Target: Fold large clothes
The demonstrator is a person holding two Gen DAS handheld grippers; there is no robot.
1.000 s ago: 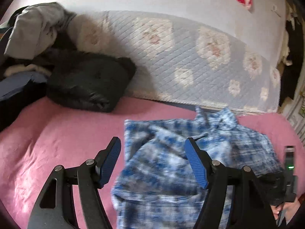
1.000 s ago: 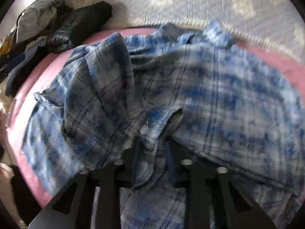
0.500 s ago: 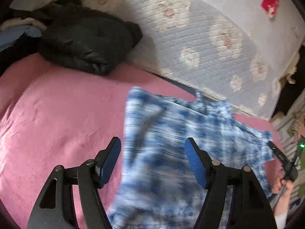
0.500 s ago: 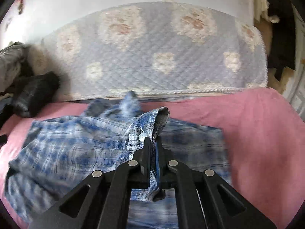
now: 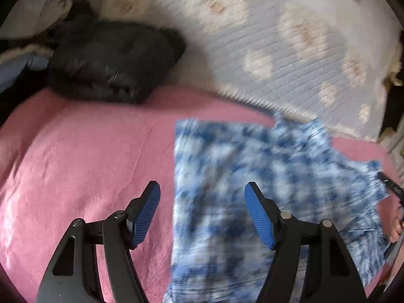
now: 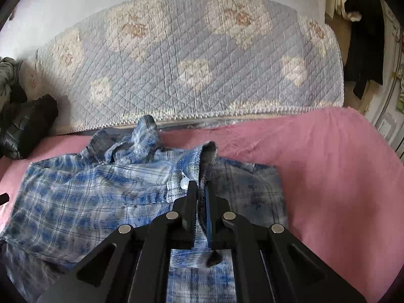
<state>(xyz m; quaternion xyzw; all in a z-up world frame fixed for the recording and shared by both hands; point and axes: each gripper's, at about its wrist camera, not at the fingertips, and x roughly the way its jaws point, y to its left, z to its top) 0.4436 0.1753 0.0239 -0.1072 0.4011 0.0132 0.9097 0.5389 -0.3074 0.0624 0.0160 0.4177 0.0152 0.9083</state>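
Note:
A blue and white plaid shirt (image 6: pixel 83 197) lies spread on the pink bed cover (image 6: pixel 328 176), collar toward the quilt. My right gripper (image 6: pixel 200 189) is shut on a fold of the shirt's buttoned edge, which sticks up between its fingers beside a white button (image 6: pixel 184 183). In the left wrist view the plaid shirt (image 5: pixel 252 176) is blurred; my left gripper (image 5: pixel 202 207) hovers open above its left edge, nothing between the blue pads (image 5: pixel 145 212). The right gripper's tip and a hand (image 5: pixel 397 223) show at the right rim of that view.
A blue quilted blanket with cream flowers (image 6: pixel 197 58) rises behind the bed. A black puffy jacket (image 5: pixel 108 63) lies at the back left on the bed, with more piled clothes (image 5: pixel 45 7) beyond it. The pink cover (image 5: pixel 75 156) stretches left of the shirt.
The right gripper has carried the pinched shirt edge across to the right, opening the bunched shirt into a flatter spread. The left gripper has sunk a little toward the bed.

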